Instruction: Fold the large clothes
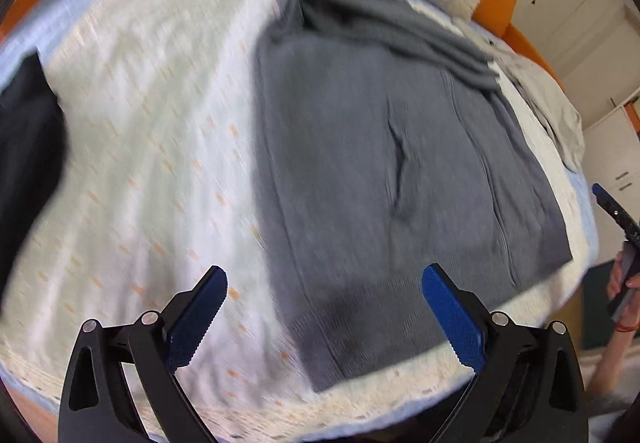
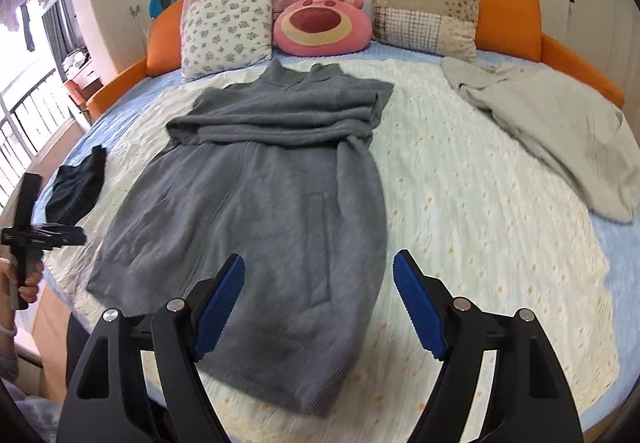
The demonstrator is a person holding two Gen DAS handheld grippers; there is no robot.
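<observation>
Your left gripper (image 1: 324, 307) and right gripper (image 2: 320, 307) both hang with jaws wide and empty over the bed (image 2: 480, 183). The grey sweater (image 2: 260, 203) lies flat, sleeves folded across its chest, hem toward six o'clock.

Left gripper (image 1: 325, 317): jaws spread wide, blue serrated pads (image 1: 198, 317) facing each other, nothing between them, nothing touched. Pointing steeply down; its view is motion-blurred.

Right gripper (image 2: 319, 307): jaws apart too, a bit narrower than the left, pads (image 2: 420, 309) clear, nothing held. Tilted down less steeply.

Cross-views: the right gripper shows at the right edge of the left wrist view, gripped by the person's right hand (image 1: 624, 283), with a red band at the wrist. The left gripper shows at the left edge of the right wrist view, held by the left hand (image 2: 28, 285), fingers wrapped round the handle.
</observation>
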